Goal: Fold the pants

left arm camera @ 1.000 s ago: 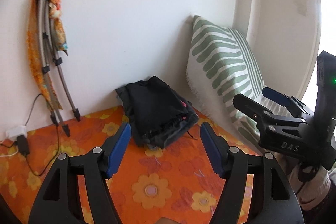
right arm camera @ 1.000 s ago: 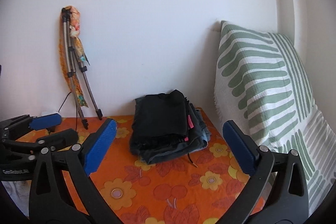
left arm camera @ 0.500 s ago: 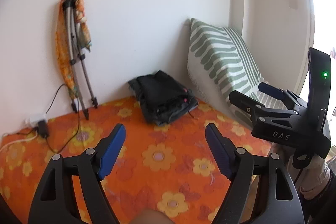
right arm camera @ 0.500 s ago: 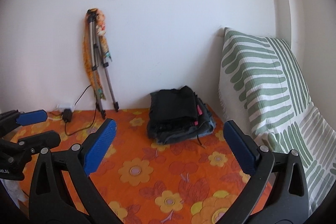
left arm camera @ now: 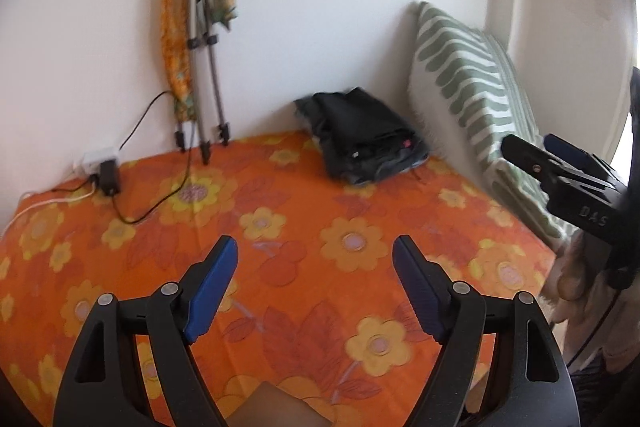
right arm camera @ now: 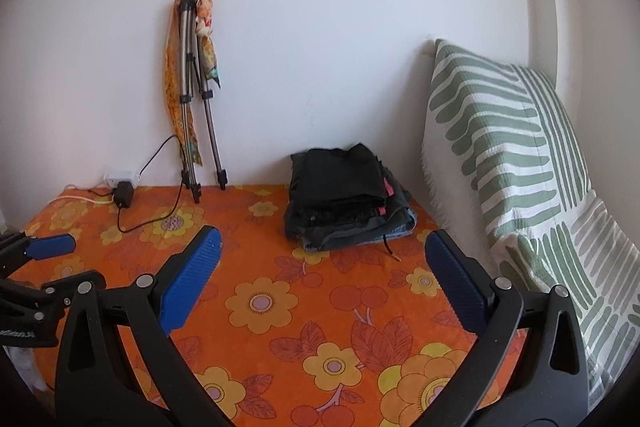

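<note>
- Both your left gripper [left arm camera: 314, 253] and right gripper [right arm camera: 320, 247] have backed away, spread wide, gripping nothing.
- The folded pants stack [right arm camera: 346, 199] now sits small at frame centre: folding looks finished.

A tripod [right arm camera: 192, 95] leaned upper left, a charger [right arm camera: 123, 195] lay below it, and a striped pillow [right arm camera: 508, 163] stood right.

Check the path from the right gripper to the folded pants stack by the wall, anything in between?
Nothing visible. Only bare floral bedspread lies between the open right gripper and the stack of folded pants. The striped pillow sits to the right, the tripod and charger cable to the left.
</note>
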